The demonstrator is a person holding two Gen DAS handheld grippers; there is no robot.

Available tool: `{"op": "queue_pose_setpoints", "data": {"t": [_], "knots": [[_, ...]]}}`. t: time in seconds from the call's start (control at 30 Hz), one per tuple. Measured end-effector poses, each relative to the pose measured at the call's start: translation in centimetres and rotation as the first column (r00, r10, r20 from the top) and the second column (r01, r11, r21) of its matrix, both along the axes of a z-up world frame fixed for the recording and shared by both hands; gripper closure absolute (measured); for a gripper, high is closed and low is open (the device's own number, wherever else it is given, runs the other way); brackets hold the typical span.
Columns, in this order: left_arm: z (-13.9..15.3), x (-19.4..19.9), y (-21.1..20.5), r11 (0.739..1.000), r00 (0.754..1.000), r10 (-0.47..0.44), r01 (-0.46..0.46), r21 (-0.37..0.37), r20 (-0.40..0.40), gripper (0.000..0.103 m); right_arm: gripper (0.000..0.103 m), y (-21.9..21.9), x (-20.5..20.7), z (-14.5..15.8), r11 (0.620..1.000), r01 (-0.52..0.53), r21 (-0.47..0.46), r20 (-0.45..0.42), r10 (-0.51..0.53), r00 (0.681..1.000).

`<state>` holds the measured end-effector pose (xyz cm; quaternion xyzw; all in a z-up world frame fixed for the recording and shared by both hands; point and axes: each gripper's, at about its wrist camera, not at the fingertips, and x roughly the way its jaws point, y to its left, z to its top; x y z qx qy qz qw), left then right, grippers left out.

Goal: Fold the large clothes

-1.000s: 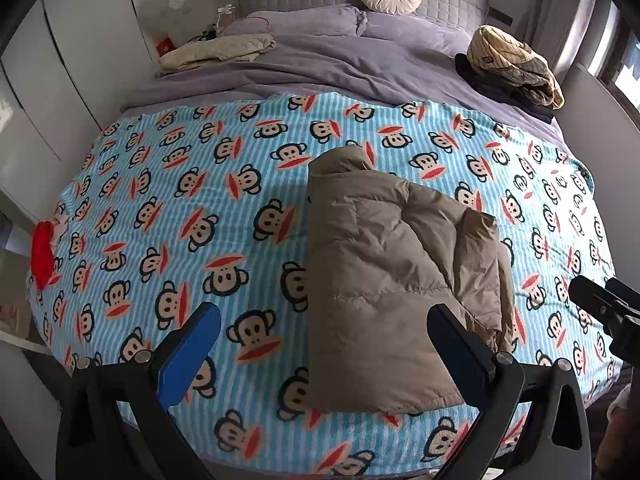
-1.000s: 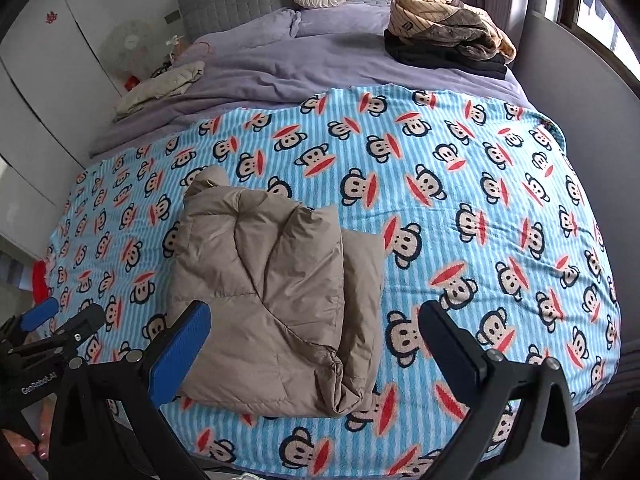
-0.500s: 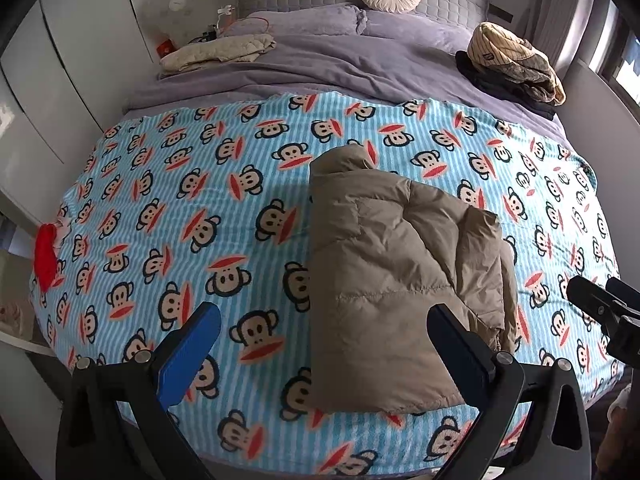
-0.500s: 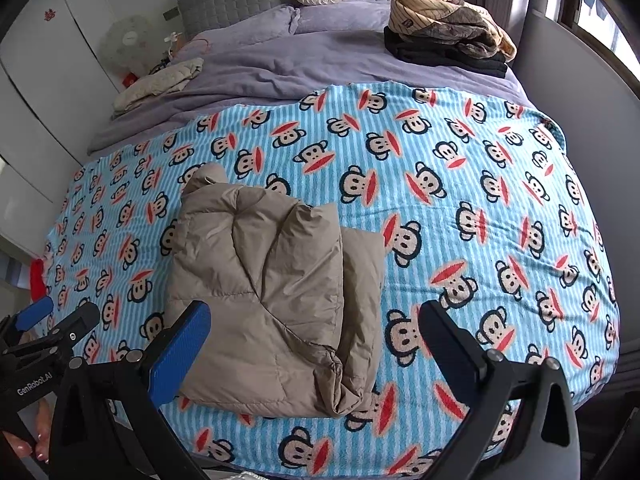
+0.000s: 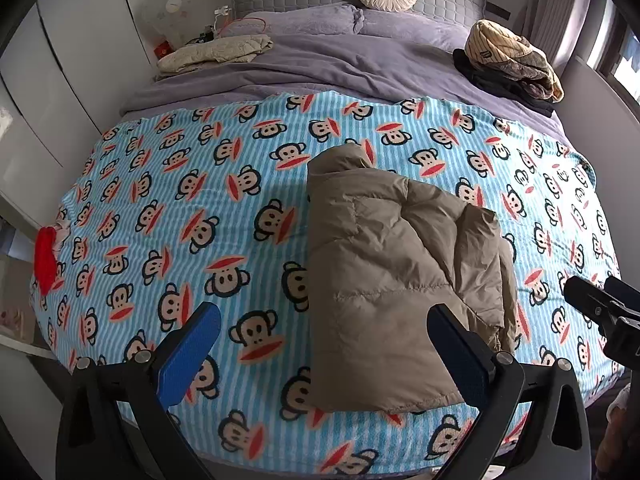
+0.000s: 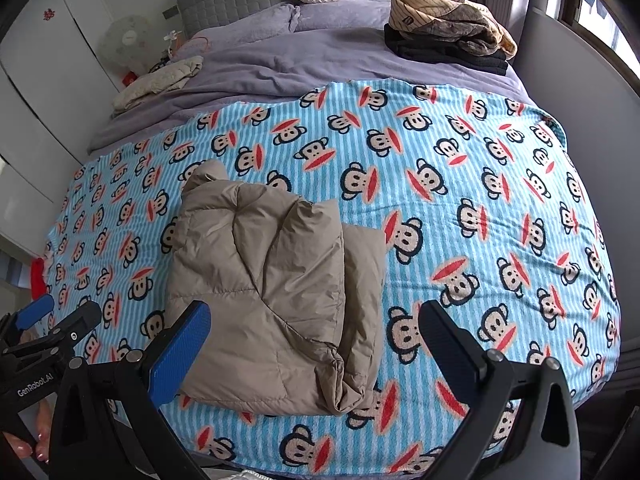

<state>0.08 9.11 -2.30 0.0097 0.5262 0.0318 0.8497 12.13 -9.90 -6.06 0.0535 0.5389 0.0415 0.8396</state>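
Tools slightly withdrawn; "GenRobot.AI" label (image 6: 35, 379).

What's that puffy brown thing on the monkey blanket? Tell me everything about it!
It is a tan puffy jacket, quilted with stitched lines and made of smooth, slightly shiny cloth. It is folded into a thick bundle, with layered edges showing along one side and a rounded bit poking out at the far end. It lies flat on the blue striped monkey blanket, near the bed's front edge. Neither gripper touches it.
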Motion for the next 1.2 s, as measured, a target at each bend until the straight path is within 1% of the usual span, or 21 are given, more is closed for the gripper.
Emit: {"op": "queue_pose_setpoints", "data": {"t": [1.2], "knots": [[0.1, -0.17, -0.3, 1.0, 1.0, 0.002, -0.002, 0.004, 0.0, 0.0, 0.0, 0.33, 0.1, 0.08, 1.0, -0.001, -0.002, -0.003, 0.001, 1.0]]}}
